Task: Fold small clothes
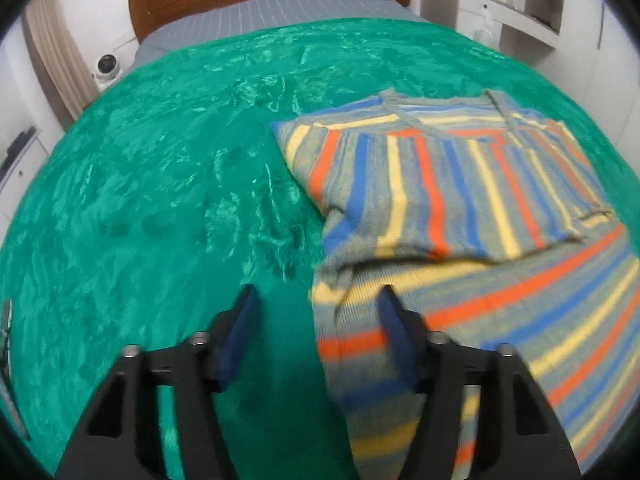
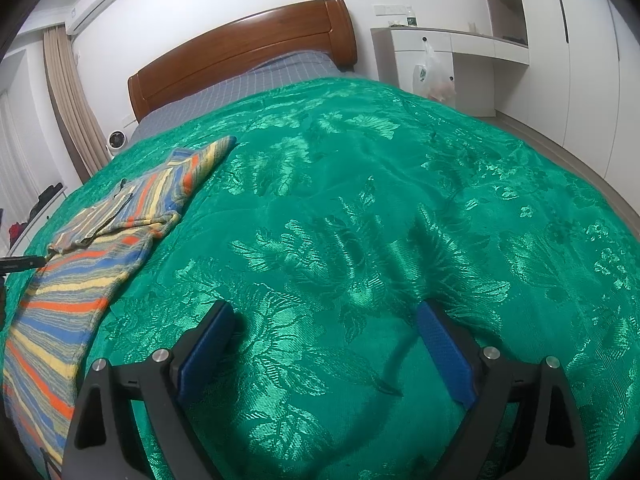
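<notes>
Striped garment lying partly folded on green bedspread, toward its left side. Left gripper hovering wide open over garment's near left edge, gripping nothing. Right gripper hovering wide open over bare bedspread, well apart from garment, empty.

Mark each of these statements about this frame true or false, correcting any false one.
1. The striped garment lies on a green bedspread. True.
2. The left gripper is shut on the garment. False: its jaws stand open, gripping nothing.
3. The right gripper is open over bare bedspread. True.
4. The garment lies fully flat, unfolded. False: its far part is folded over onto itself.
5. The headboard is white metal. False: it is brown wood.
</notes>
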